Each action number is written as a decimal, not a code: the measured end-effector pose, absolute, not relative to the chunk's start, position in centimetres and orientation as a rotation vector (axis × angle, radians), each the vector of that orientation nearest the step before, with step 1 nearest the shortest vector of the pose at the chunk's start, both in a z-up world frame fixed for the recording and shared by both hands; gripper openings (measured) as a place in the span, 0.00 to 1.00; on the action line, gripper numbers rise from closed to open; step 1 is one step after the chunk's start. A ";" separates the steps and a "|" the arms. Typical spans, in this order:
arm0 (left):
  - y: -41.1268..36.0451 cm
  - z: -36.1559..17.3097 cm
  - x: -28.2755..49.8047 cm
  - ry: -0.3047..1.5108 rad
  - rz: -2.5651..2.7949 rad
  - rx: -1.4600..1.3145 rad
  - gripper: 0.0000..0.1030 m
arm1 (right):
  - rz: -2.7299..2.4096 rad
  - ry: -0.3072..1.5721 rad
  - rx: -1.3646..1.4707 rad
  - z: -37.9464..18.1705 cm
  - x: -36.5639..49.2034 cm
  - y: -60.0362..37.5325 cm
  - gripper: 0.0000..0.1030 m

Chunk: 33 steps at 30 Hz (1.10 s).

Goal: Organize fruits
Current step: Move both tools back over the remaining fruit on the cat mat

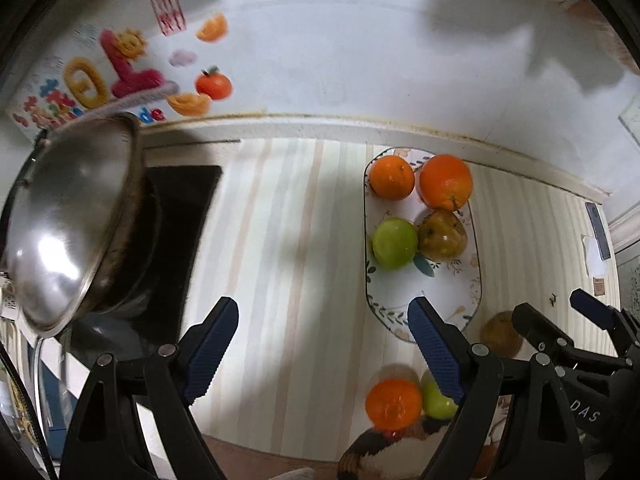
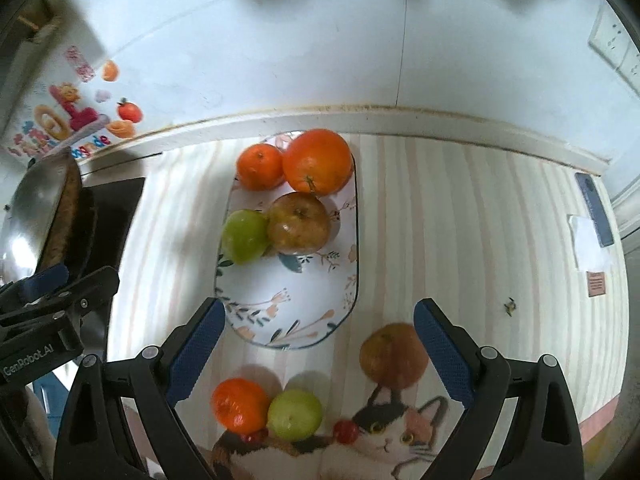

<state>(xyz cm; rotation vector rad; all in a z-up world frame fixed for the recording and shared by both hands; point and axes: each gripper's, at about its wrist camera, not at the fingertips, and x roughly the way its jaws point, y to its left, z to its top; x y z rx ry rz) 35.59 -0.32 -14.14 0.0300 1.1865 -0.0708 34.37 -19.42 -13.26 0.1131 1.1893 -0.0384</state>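
Observation:
An oval floral plate holds a small orange, a big orange, a green apple and a brownish apple. On the striped mat near me lie an orange, a green apple and a brownish apple. My right gripper is open and empty above the loose fruit. My left gripper is open and empty, left of the plate.
A steel wok lid leans over a black stove at the left. A phone and paper lie at the right. The wall runs behind. The mat carries a cat picture.

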 end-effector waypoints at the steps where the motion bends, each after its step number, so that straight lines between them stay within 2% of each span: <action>1: -0.4 -13.6 35.1 1.176 -0.069 0.036 0.84 | -0.042 1.178 0.114 -12.5 33.6 -19.4 0.95; 15: -0.9 -8.3 27.9 1.080 -0.120 0.007 0.84 | -0.026 1.045 0.120 -4.5 26.4 -18.8 0.95; 22: -0.7 -7.0 26.3 1.066 -0.128 -0.018 0.84 | -0.013 1.028 0.168 -3.1 24.4 -19.2 0.95; 26: -1.1 -8.1 26.5 1.099 -0.135 -0.009 0.84 | -0.021 1.091 0.222 -5.0 24.0 -20.6 0.95; 28: -1.6 -9.7 26.6 1.134 -0.145 0.008 0.94 | -0.032 1.152 0.244 -6.9 23.8 -21.5 0.95; 33: -3.3 -14.9 27.2 1.240 -0.158 0.069 0.95 | -0.060 1.380 0.337 -14.7 22.6 -24.2 0.95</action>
